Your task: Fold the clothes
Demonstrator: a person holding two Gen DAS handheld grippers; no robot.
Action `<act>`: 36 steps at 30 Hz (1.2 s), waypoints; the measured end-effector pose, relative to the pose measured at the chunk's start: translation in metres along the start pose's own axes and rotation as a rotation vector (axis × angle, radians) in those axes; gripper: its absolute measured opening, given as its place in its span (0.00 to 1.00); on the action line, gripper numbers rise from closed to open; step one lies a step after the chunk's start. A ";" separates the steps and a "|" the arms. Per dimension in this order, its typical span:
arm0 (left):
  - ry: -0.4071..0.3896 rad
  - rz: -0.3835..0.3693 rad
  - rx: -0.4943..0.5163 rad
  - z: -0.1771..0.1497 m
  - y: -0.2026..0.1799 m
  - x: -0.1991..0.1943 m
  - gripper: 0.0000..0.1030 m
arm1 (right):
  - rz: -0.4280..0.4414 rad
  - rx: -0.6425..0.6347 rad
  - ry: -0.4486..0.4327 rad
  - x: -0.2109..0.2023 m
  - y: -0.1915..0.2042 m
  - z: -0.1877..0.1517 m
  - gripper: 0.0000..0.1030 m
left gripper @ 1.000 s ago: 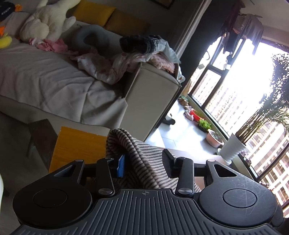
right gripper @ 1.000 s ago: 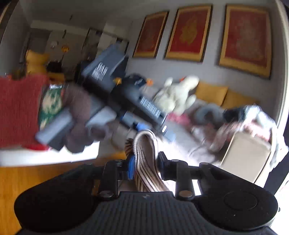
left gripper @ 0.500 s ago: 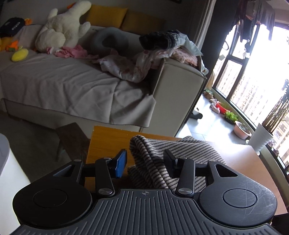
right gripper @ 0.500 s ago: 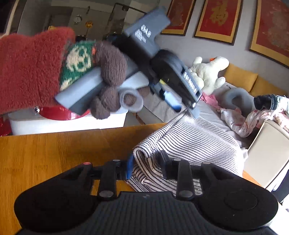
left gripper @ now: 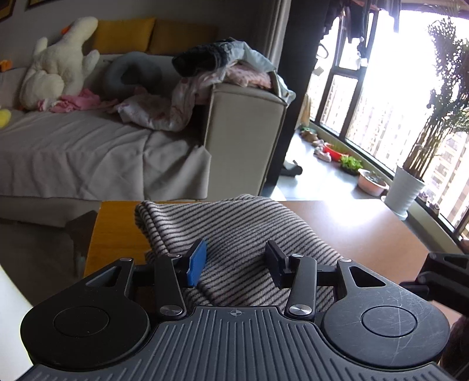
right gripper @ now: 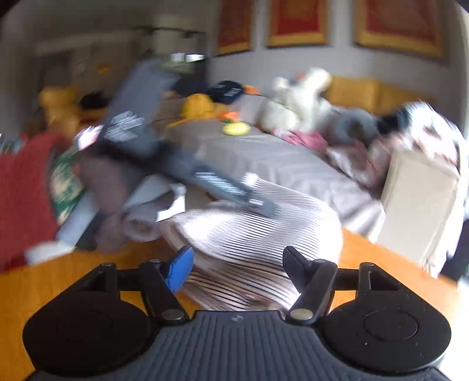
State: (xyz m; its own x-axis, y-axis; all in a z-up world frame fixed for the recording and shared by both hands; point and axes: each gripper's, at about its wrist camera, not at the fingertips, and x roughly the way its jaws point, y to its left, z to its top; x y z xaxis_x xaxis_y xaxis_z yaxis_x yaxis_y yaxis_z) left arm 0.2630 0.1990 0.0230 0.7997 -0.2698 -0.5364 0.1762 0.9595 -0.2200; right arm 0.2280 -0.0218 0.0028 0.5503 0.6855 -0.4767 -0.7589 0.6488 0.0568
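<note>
Where the wooden tabletop [left gripper: 117,228] meets its far edge, one striped knit garment [left gripper: 234,231], folded over and lying flat (grey-and-dark stripes). Left gripper [left gripper: 234,263]: fingers [left gripper: 197,261] spread apart, low over the garment's near part, nothing between them. Right gripper [right gripper: 239,263]: fingers [right gripper: 179,268] likewise spread wide above the same cloth [right gripper: 255,234]; view blurred. Beyond the tabletop: covered sofa [left gripper: 88,152] bearing loose clothes and a white plush toy [left gripper: 58,73].

A beige fabric sofa [left gripper: 243,140] stood against the grey wall, yellow cushions [left gripper: 126,35] on it. Bright daylight came through tall dark-framed windows [left gripper: 381,96]. Three red-and-gold framed pictures [right gripper: 296,23] hung above.
</note>
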 end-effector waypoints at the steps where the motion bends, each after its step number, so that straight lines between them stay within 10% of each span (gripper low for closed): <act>1: -0.003 -0.006 -0.012 0.000 0.002 0.000 0.47 | -0.006 0.080 0.004 -0.001 -0.015 -0.001 0.68; 11: 0.000 -0.017 -0.028 -0.002 0.008 -0.003 0.49 | 0.139 0.641 0.078 0.037 -0.097 -0.024 0.74; 24: -0.100 -0.062 -0.181 -0.009 0.011 -0.042 0.50 | -0.010 0.373 0.037 0.029 -0.082 -0.003 0.64; 32: -0.045 -0.053 -0.105 -0.029 -0.008 -0.033 0.49 | -0.093 0.117 -0.086 -0.004 -0.041 0.004 0.65; 36: -0.033 -0.049 -0.106 -0.029 -0.005 -0.029 0.46 | -0.121 0.017 -0.001 0.010 -0.025 -0.010 0.67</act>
State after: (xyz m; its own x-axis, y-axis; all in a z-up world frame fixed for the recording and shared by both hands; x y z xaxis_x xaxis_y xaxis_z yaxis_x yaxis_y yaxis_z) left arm 0.2224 0.1996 0.0154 0.8104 -0.3116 -0.4961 0.1552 0.9307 -0.3311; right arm 0.2486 -0.0348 -0.0123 0.6380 0.6022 -0.4799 -0.6810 0.7322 0.0135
